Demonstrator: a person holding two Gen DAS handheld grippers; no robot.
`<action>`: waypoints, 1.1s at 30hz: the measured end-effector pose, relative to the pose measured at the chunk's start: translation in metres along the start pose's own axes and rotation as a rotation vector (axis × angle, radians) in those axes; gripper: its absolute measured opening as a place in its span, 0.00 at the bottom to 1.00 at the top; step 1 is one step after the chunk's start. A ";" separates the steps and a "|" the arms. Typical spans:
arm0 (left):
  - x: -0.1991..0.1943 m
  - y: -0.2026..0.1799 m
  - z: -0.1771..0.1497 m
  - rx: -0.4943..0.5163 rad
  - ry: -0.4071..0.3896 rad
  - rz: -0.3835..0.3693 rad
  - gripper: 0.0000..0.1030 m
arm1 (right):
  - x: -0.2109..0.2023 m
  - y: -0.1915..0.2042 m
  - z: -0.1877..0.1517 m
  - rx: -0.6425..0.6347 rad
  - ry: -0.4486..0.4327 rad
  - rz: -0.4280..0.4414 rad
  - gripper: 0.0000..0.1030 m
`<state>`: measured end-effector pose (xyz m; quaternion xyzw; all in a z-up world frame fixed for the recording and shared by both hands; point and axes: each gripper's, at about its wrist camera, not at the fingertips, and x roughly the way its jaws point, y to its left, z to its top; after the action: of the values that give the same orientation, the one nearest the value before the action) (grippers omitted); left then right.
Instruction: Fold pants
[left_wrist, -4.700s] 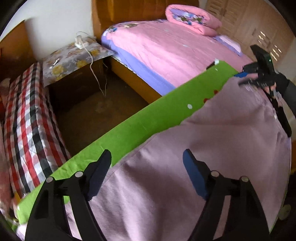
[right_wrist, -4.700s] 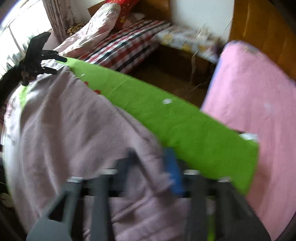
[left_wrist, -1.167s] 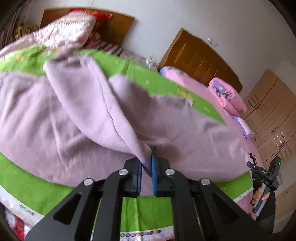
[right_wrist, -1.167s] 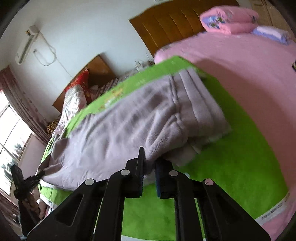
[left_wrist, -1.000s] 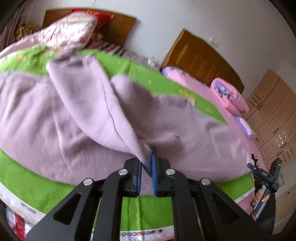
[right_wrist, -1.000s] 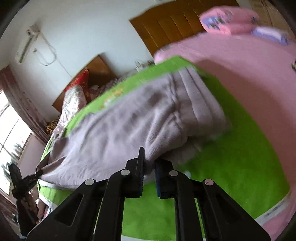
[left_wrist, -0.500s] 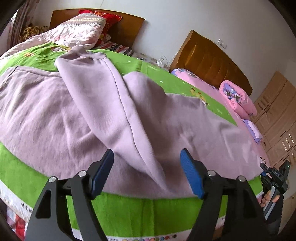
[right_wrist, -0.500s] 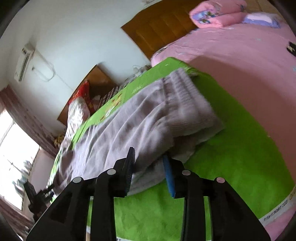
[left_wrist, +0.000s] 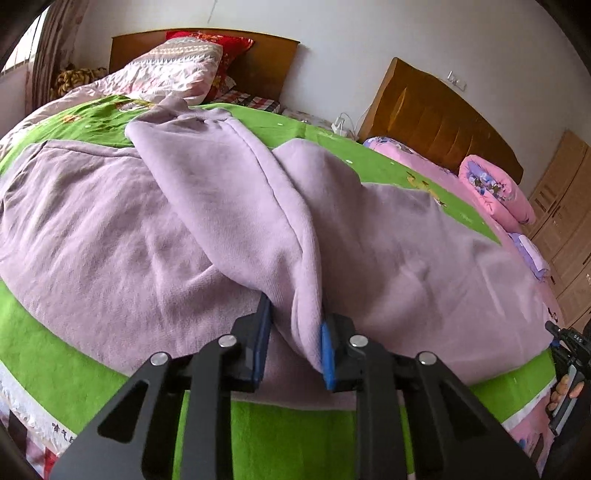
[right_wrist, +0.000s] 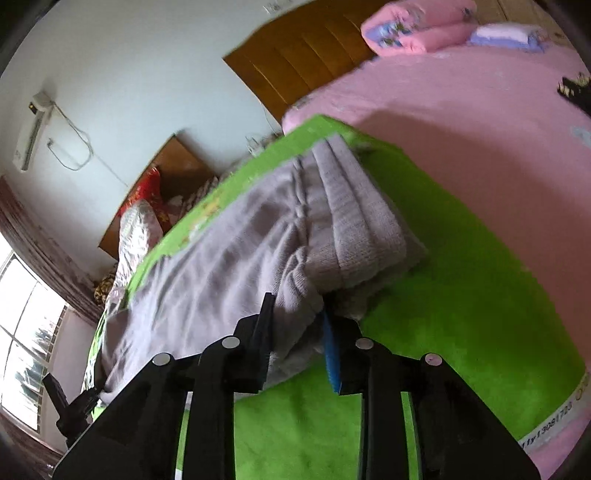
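Lilac fleece pants (left_wrist: 184, 221) lie spread over a green sheet (left_wrist: 295, 424), with one leg folded across the other. My left gripper (left_wrist: 295, 317) sits low at the near edge. Its jaws are closing around a hanging fold of the leg, and both blue pads still show. In the right wrist view the pants (right_wrist: 240, 240) end in a ribbed waistband (right_wrist: 362, 221) on the green sheet (right_wrist: 461, 277). My right gripper (right_wrist: 297, 310) is closing around a bunched edge just below the waistband, and the cloth is not pinched flat.
A pink bed (right_wrist: 480, 110) with a wooden headboard (left_wrist: 424, 110) adjoins the green sheet. Pillows (left_wrist: 177, 70) lie at the far end, wardrobe doors (left_wrist: 569, 206) stand at the right, and a window (right_wrist: 22, 332) is at the left. A hand (left_wrist: 561, 395) shows at the right edge.
Both grippers were shut on pants fabric a second ago. They then opened, the left one wide, and have now narrowed again around folds of cloth. The pant leg has settled lower.
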<state>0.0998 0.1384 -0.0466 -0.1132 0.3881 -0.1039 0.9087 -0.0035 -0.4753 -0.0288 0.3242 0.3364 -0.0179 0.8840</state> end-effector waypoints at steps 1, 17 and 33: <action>0.000 -0.001 0.000 0.010 0.005 0.003 0.26 | -0.002 -0.001 -0.001 -0.004 0.002 0.007 0.26; 0.062 -0.213 0.092 0.412 0.144 -0.349 0.82 | 0.058 0.188 0.008 -0.707 0.073 -0.194 0.85; 0.200 -0.249 0.098 0.556 0.195 -0.191 0.83 | 0.095 0.140 -0.005 -0.625 0.279 -0.161 0.87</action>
<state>0.2818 -0.1415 -0.0458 0.1140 0.4178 -0.3016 0.8494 0.1022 -0.3442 -0.0112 0.0097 0.4675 0.0608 0.8819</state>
